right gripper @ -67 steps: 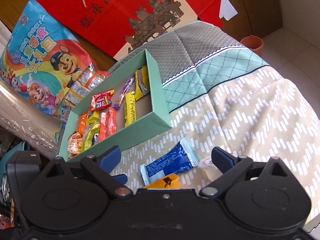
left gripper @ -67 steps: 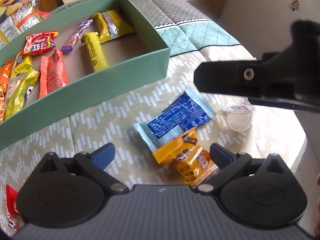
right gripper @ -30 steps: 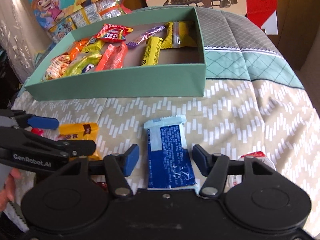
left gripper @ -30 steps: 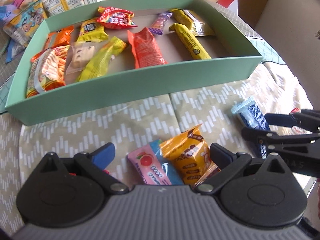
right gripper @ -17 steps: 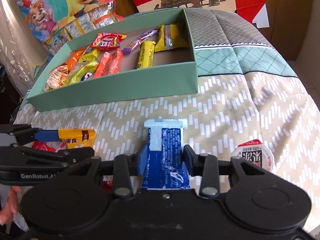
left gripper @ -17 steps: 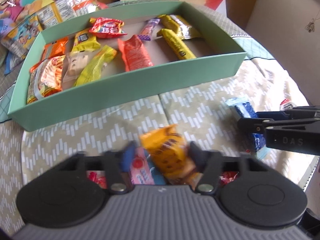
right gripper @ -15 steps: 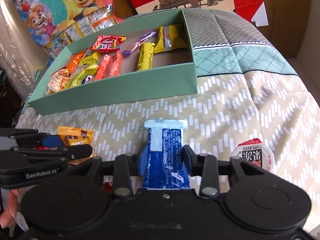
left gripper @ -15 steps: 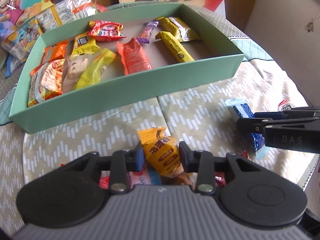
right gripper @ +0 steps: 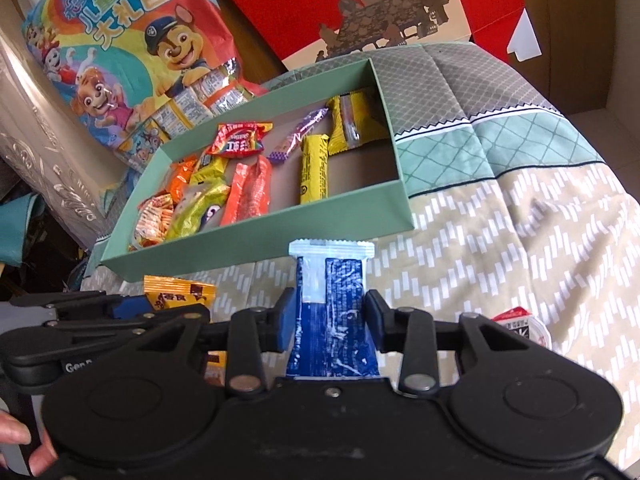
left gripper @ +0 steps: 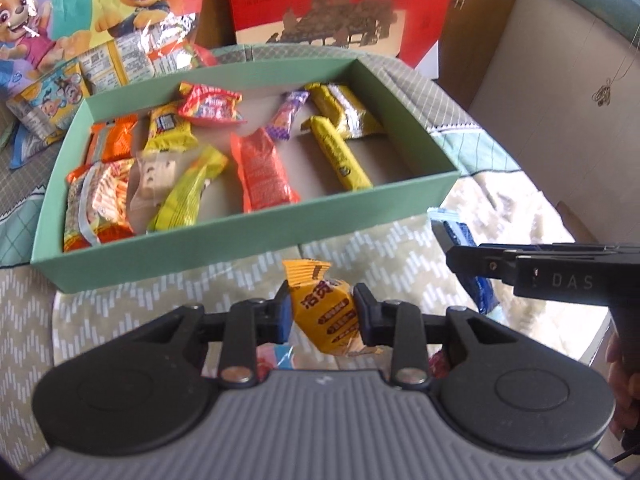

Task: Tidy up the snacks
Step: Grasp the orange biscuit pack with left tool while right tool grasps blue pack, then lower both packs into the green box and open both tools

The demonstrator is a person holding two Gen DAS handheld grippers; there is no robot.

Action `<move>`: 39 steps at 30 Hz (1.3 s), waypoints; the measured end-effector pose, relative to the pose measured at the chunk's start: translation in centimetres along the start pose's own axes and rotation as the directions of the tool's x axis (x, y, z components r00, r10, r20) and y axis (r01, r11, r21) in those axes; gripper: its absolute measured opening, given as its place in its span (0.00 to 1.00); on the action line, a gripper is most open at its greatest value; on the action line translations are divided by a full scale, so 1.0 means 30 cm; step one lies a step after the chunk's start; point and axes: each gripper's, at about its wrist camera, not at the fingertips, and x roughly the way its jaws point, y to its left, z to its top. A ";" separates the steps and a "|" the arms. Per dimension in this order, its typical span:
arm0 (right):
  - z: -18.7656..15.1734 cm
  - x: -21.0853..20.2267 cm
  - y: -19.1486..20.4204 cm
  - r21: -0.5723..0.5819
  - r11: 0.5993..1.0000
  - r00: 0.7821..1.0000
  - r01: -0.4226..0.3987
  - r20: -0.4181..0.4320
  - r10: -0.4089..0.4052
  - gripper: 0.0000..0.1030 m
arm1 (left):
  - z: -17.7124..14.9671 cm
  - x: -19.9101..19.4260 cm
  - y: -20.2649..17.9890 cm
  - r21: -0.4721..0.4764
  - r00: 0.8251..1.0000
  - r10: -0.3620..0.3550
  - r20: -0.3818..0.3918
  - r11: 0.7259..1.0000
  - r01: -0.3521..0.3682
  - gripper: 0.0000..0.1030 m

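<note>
Gripping now: my left tongs (left gripper: 322, 316) just closed on the orange pack (left gripper: 326, 312), right tongs (right gripper: 330, 320) pinch the blue pack (right gripper: 334, 320); both lifted, box (left gripper: 248, 236) next.

left gripper (left gripper: 322, 312): black linkage arms, blue pads, silver pivot screws, grey ribbed body — right gripper (right gripper: 328, 320) the same, body black.

Daylight floods in from beyond your tongs' right side, washing out the quilt (left gripper: 516, 200) there almost to white. The green box (left gripper: 248, 236) casts soft shade onto its own floor ahead of your jaws. Foil on the cartoon bag (right gripper: 132, 40) glints at far left. Fisheye bending curves every edge; corners go black, and everything looks slightly soft.
</note>
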 end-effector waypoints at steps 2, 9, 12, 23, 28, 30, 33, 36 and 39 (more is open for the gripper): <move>0.023 -0.012 0.002 0.003 1.000 1.000 -0.011 0.013 0.011 0.35 | 0.028 -0.015 0.000 -0.005 1.000 -0.004 0.019 1.000 0.005 0.30; 0.162 0.007 0.006 -0.017 1.000 0.998 -0.007 0.068 0.008 0.35 | 0.193 0.018 0.032 -0.021 0.998 0.001 0.064 1.000 0.000 0.30; 0.247 0.048 0.007 -0.024 1.000 0.996 0.012 0.088 -0.010 0.35 | 0.275 0.076 0.030 -0.028 0.997 0.011 0.077 1.000 -0.008 0.30; 0.378 0.219 -0.008 -0.061 0.996 0.996 0.070 0.059 -0.066 0.35 | 0.378 0.263 0.030 -0.072 1.000 -0.011 0.029 0.997 0.013 0.30; 0.388 0.247 0.006 -0.084 0.994 0.996 0.074 0.052 -0.069 0.39 | 0.378 0.293 0.040 -0.086 1.000 0.007 0.019 0.996 -0.005 0.51; 0.389 0.232 0.008 -0.075 0.994 0.995 0.075 0.068 -0.070 0.47 | 0.374 0.297 0.048 -0.098 0.998 0.068 0.014 0.993 -0.066 0.79; 0.384 0.203 0.004 -0.054 0.996 0.993 0.072 0.097 -0.067 0.90 | 0.359 0.291 0.075 -0.117 0.995 0.094 0.014 0.989 -0.092 1.00; 0.371 0.171 0.010 -0.051 0.996 0.990 0.073 0.121 -0.066 0.98 | 0.340 0.273 0.096 -0.126 0.996 0.088 0.005 0.988 -0.087 1.00; 0.361 0.143 0.008 -0.036 0.997 0.990 0.069 0.127 -0.064 1.00 | 0.321 0.253 0.103 -0.122 0.995 0.101 -0.001 0.988 -0.100 1.00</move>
